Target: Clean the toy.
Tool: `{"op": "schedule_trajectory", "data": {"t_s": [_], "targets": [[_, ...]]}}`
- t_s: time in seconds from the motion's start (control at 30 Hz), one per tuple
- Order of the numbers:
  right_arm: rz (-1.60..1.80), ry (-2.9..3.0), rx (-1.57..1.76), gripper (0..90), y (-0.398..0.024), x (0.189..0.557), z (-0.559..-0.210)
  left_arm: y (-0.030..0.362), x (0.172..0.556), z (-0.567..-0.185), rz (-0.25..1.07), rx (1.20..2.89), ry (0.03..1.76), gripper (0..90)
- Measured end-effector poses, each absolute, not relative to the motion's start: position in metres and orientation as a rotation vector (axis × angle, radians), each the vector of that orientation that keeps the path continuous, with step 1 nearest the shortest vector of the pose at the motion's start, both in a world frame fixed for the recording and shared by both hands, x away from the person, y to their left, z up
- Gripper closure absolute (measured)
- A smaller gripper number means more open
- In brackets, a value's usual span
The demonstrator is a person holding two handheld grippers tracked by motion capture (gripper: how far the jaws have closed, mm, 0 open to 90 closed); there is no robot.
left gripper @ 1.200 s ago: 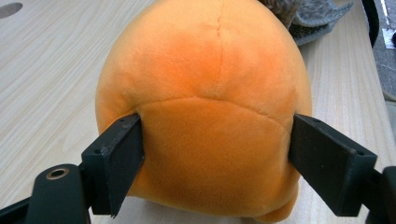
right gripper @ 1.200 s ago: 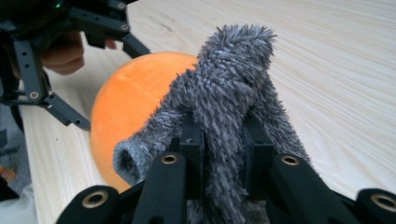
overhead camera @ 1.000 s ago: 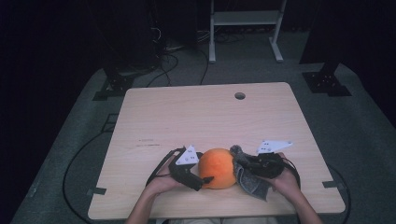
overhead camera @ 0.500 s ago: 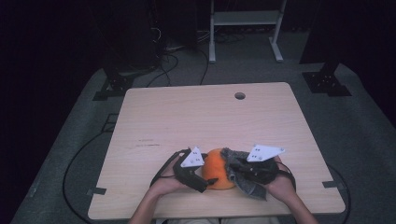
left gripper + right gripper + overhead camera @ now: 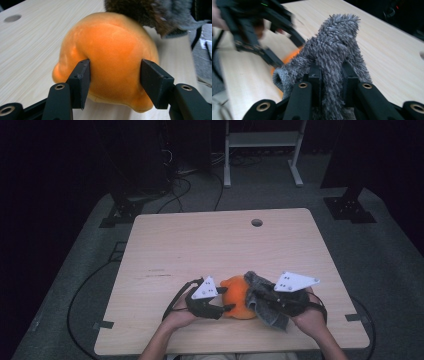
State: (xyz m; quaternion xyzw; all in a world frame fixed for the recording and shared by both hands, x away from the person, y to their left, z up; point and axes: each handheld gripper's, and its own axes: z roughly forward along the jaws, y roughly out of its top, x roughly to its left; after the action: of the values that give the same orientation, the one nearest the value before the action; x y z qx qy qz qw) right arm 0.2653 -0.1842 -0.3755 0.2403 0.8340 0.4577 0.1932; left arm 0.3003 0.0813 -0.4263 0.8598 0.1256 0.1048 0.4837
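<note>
Pale wood table (image 5: pixel 200 245) in a dark room, and all the action sits at its near edge, right in front of the person. Closest in, the left gripper (image 5: pixel 113 82) has just been closing its jaws, and now the two black pads press into the flanks of the orange plush ball (image 5: pixel 110 55), which rests on the tabletop near that edge. Just beside the ball, on its right, the right gripper (image 5: pixel 330 80) is clamped tight on a shaggy grey cloth (image 5: pixel 337 47), the fabric bunched up between the jaws and draped against the ball's top. So the ball is pinned and the cloth is gripped; by my reading the wiping or covering of the ball is barely begun. Farther off from the ball, a round cable hole (image 5: pixel 257 222) marks the far side, then dark floor, cables and a white metal stand (image 5: pixel 262 140).
</note>
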Motion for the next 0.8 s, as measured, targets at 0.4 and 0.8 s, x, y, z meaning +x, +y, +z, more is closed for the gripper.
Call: {"op": "schedule_trajectory", "data": {"t_s": [0.4,0.8], "targets": [[1.159,2.406,0.669,73.8,-0.176,0.272,-0.397,0.071,0.297,-0.433,0.356,2.085,0.342,31.0],[1.205,2.422,0.609,74.6,-0.165,0.264,-0.387,0.060,0.282,-0.426,0.380,2.081,0.197,33.2]]}}
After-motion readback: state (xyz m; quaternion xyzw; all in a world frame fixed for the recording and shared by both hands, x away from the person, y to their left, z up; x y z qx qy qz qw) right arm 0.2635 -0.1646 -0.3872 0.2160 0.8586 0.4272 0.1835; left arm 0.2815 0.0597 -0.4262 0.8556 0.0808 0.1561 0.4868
